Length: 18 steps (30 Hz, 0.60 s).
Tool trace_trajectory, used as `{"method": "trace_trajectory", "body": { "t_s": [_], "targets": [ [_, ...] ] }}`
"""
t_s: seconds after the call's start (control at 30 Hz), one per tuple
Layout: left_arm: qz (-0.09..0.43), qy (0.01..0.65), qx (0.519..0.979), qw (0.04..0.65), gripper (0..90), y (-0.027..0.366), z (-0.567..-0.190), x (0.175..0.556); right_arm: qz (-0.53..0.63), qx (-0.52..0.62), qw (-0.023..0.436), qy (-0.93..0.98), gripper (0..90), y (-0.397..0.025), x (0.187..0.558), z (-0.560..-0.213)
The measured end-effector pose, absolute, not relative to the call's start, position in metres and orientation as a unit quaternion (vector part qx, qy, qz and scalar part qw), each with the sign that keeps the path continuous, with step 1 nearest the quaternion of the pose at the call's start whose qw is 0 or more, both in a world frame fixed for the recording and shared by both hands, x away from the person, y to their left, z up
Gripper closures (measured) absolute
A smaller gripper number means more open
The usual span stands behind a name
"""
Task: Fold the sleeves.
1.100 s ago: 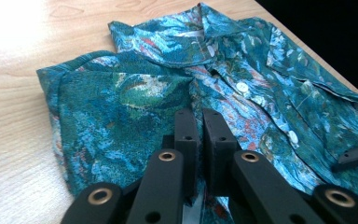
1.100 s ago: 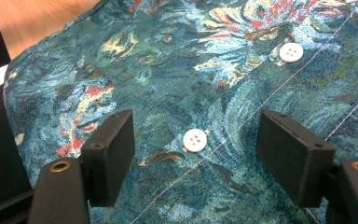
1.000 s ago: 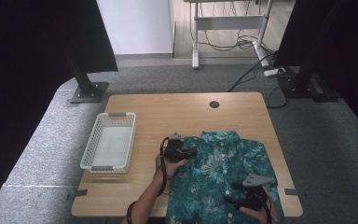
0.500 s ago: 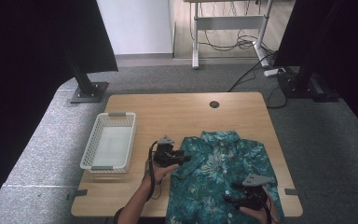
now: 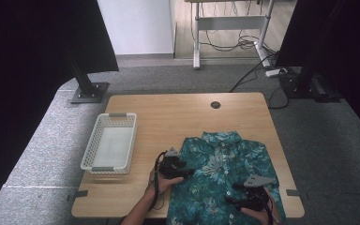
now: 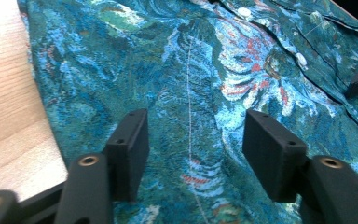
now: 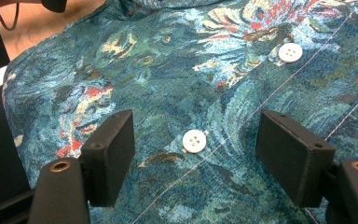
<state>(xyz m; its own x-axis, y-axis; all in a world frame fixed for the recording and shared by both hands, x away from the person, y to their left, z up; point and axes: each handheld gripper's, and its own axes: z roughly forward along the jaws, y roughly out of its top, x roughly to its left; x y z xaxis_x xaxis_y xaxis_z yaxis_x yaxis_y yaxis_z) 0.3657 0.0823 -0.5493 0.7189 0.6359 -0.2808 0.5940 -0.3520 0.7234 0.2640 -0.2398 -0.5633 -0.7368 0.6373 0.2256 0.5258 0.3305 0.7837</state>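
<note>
Two grippers work over a teal floral shirt (image 5: 225, 176) that lies spread on the near right part of the wooden table (image 5: 178, 112), its hem hanging past the near edge and its right side close to the table's right edge. Bare wood lies open behind the collar and between the shirt and the white basket (image 5: 108, 148) at the left. At the shirt's left edge, the left gripper (image 6: 193, 140) hovers with jaws spread wide, nothing between them but cloth below. Near the hem, the right gripper (image 7: 193, 140) also stands wide apart and holds nothing, a white button (image 7: 194, 140) lying beneath its gap.
</note>
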Motion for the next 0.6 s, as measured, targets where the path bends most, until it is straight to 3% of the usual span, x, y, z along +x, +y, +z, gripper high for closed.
{"method": "trace_trajectory", "body": {
  "t_s": [0.23,0.6],
  "targets": [
    [0.036,0.354,0.824,0.44,31.2,0.076,-0.539,0.35,0.454,0.357,0.072,0.813,25.4,-0.24,0.263,-0.56],
    [0.016,0.296,0.853,0.429,27.0,0.048,-0.546,0.308,0.425,0.379,0.142,0.81,24.3,-0.272,0.264,-0.55]
  ]
}}
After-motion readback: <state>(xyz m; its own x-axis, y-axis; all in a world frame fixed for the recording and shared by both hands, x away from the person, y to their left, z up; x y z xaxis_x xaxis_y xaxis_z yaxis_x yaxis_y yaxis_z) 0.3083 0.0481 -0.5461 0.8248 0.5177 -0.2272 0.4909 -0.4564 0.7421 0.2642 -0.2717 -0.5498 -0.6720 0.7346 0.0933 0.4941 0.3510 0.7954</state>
